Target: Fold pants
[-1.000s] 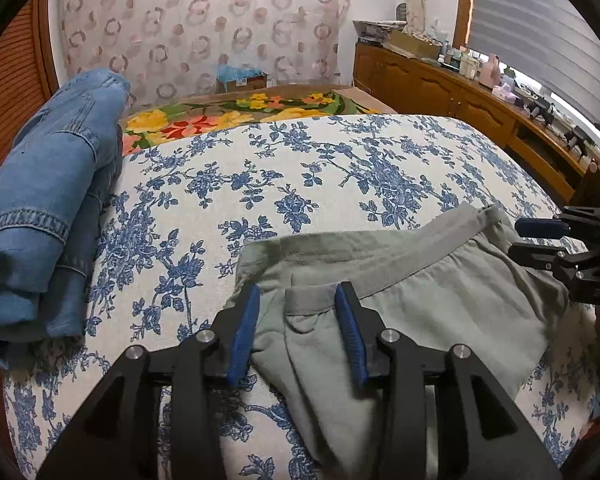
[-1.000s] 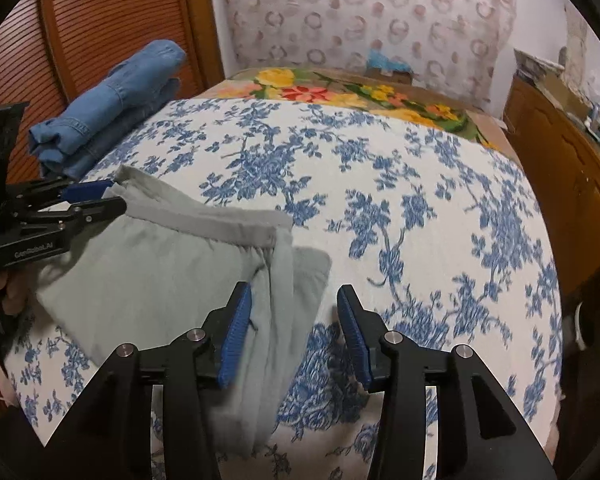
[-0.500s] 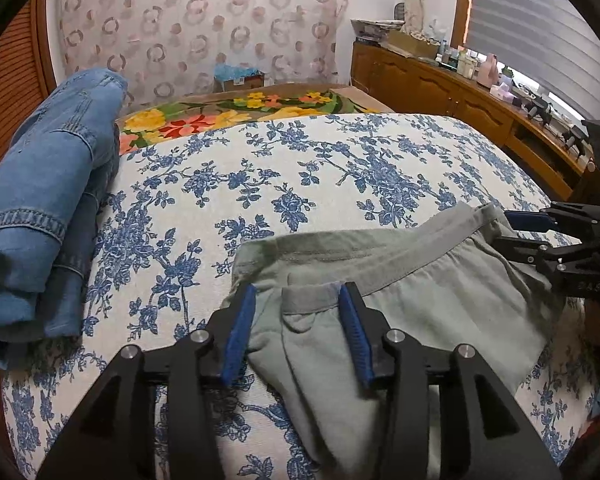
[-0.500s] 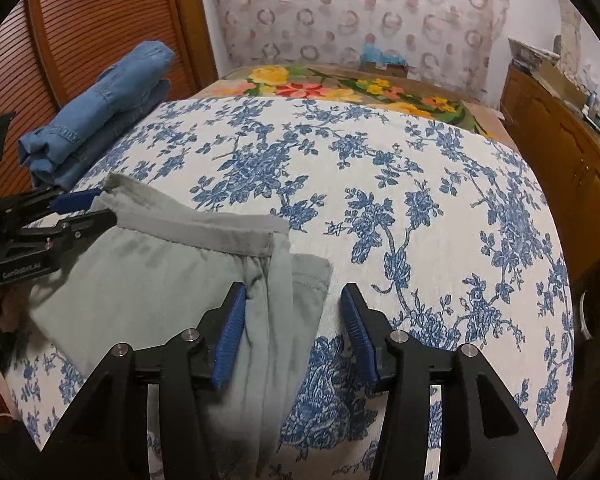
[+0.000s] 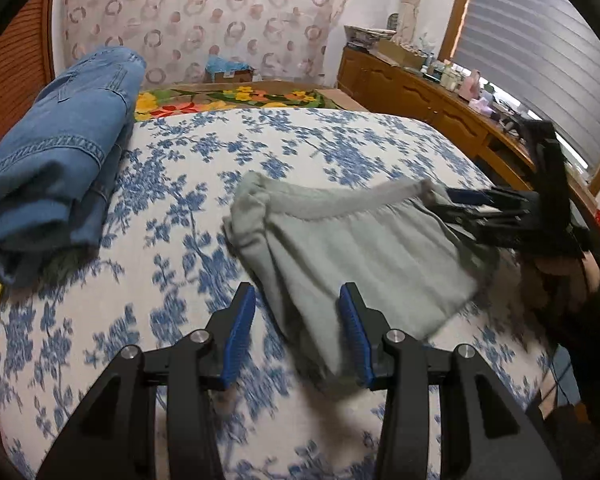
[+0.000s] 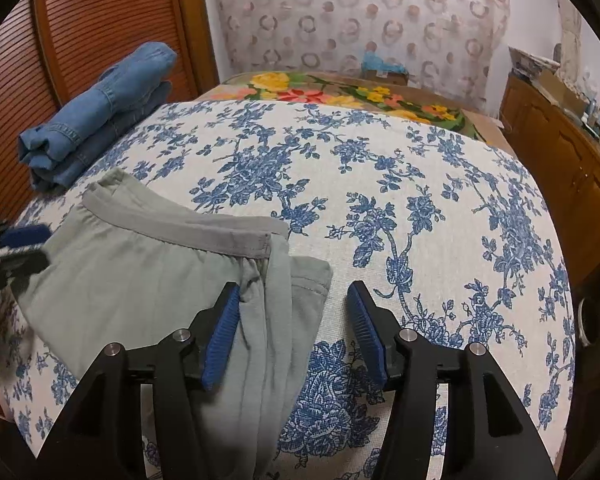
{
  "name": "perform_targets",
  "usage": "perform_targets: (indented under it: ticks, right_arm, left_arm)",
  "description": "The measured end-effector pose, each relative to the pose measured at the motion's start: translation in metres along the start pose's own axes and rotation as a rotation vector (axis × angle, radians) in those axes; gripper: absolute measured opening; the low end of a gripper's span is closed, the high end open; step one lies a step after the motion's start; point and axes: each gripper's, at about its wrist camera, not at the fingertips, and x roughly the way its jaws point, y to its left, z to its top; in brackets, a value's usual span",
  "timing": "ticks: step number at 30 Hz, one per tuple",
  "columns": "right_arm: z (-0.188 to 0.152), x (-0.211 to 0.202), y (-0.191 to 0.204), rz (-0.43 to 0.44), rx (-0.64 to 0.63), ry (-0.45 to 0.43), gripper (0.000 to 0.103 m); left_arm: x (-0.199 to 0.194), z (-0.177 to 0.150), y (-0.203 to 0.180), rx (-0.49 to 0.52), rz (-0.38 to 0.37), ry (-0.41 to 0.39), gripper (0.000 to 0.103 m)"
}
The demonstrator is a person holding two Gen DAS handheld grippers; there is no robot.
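You work on a bed under a white bedspread (image 6: 380, 200) printed with blue flowers; past its far edge lies a blanket (image 6: 340, 98) with yellow and red blooms; behind that hangs a pale curtain (image 6: 360, 12) patterned with pinkish rings; on your left stands a slatted wooden door (image 6: 100, 32); along the right runs a wooden sideboard (image 5: 420, 92) crowded with small items; above it a window blind (image 5: 540, 60) lets in daylight; a white wall (image 5: 428, 12) shows between curtain and blind.

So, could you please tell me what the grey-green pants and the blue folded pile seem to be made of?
Grey-green pants: probably thin matte woven fabric, judging by the soft gathers below the waistband. Blue folded pile: denim, shown by its faded twill surface and stitched seams.
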Motion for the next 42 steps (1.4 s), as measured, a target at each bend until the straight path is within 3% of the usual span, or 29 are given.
perform_targets:
  ticks: [6,8,14,20,27,31,42]
  right_arm:
    - [0.0,0.0,-0.001,0.002,0.002,0.0,0.058]
    - [0.0,0.0,0.001,0.002,0.002,0.0,0.058]
    - [0.0,0.0,0.0,0.005,0.003,0.0,0.058]
    - [0.0,-0.001,0.0,0.009,0.002,-0.004,0.058]
    - [-0.002,-0.02,-0.005,0.066,0.041,-0.023,0.058]
    - [0.004,-0.01,-0.002,0.077,0.029,0.011,0.058]
    - [0.009,0.002,0.001,0.092,0.013,0.018,0.058]
  left_arm:
    - [0.004,-0.012,0.001,0.012,0.065,0.041,0.044]
    - [0.002,-0.016,0.002,0.045,0.128,0.039,0.044]
    - [-0.004,-0.013,0.01,-0.012,0.088,0.032,0.044]
    - [-0.001,0.014,0.011,-0.037,0.06,-0.007,0.044]
    - [0.033,0.036,0.013,-0.026,0.075,0.037,0.044]
    - [0.048,0.038,0.02,-0.047,0.08,0.067,0.044]
    - [0.057,0.042,0.018,-0.014,0.093,0.042,0.053]
